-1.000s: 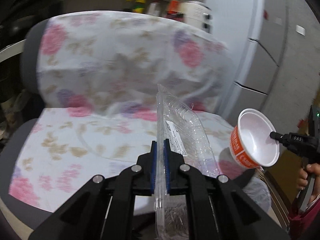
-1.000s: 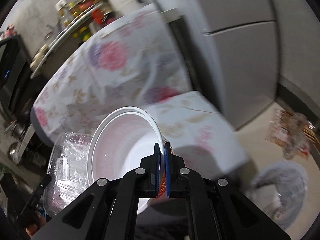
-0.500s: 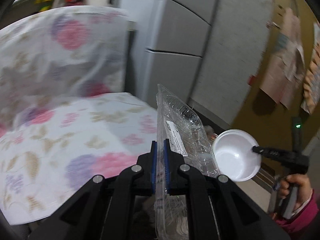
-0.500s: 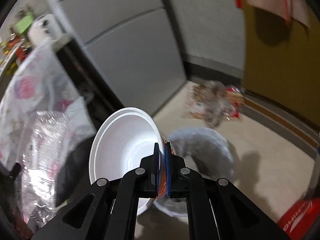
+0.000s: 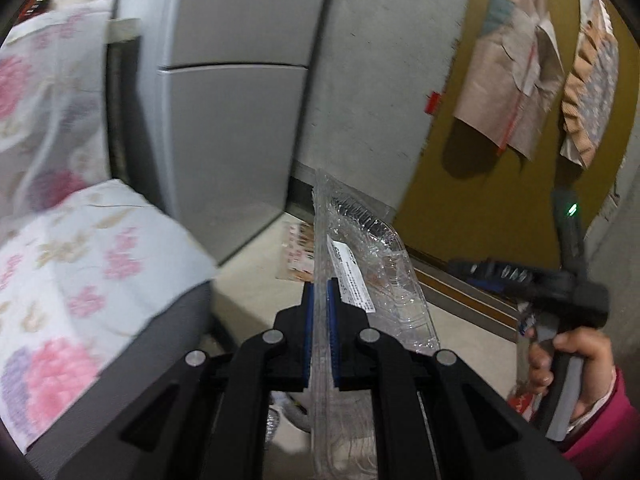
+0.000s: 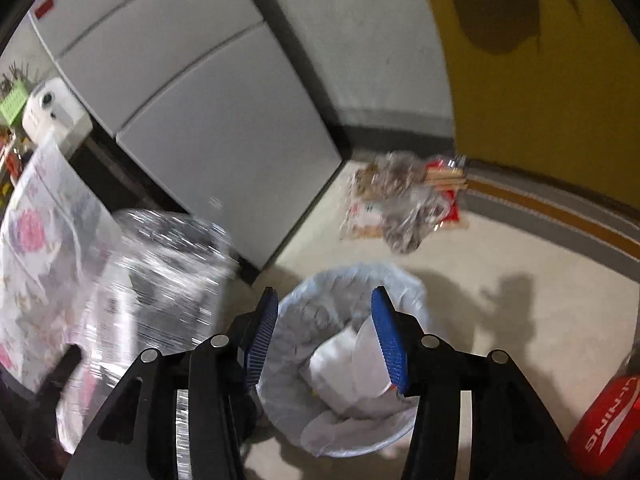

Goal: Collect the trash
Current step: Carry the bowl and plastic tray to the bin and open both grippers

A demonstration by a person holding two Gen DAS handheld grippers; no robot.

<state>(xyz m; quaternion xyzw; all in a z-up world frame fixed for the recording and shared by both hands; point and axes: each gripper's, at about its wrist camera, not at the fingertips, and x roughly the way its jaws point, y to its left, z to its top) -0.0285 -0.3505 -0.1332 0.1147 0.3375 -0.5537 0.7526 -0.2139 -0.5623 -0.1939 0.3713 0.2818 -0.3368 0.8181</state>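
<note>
We see right gripper jaws just opening, nothing between, above lined trash bin; left gripper clamps clear plastic tray (edge-on).

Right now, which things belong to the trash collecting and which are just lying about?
Job:
- clear plastic tray, pinched in the left claw
- lined bin under the open right claw
- white cup in the bin
- wrapper pile on the floor

Lying about:
- floral chair cover
- fridge
- red bag

Grey fridge beside a floral-covered chair, mustard wall, red bag on the floor.
</note>
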